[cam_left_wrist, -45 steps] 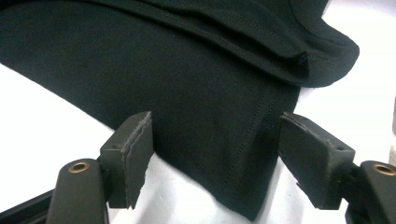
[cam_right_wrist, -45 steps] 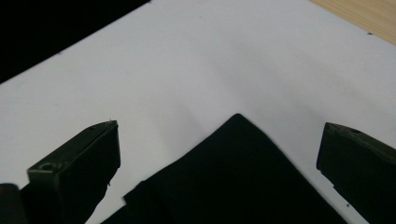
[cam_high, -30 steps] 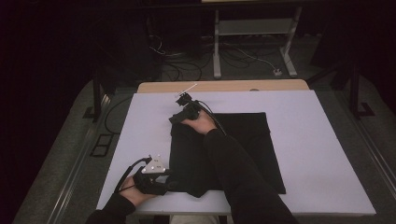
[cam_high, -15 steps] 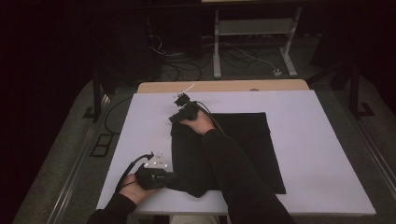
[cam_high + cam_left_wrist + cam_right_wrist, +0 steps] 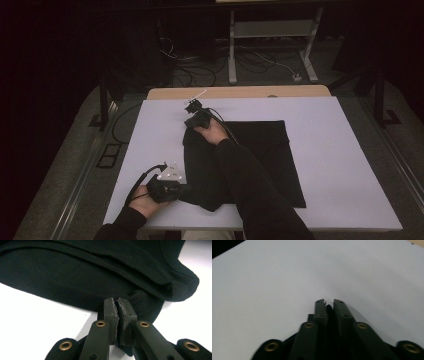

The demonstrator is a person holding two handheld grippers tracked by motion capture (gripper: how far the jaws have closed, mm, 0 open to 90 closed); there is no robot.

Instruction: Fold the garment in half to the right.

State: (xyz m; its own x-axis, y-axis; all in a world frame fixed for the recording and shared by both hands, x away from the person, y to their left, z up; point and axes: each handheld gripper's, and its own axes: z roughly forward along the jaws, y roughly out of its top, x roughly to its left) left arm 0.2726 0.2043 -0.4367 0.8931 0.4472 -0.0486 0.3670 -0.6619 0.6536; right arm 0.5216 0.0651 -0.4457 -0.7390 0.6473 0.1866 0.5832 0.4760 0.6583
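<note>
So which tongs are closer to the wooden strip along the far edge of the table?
The right tongs. They sit at the black cloth's far left corner, just short of the wooden strip. The left tongs grip the cloth's near corner, by the table's near edge.

No lettering, label, brand mark, number or sign can be read in any of the views, whether on the black cloth [image 5: 260, 150], the white table [image 5: 345, 150] or the equipment standing in the dark background.
</note>
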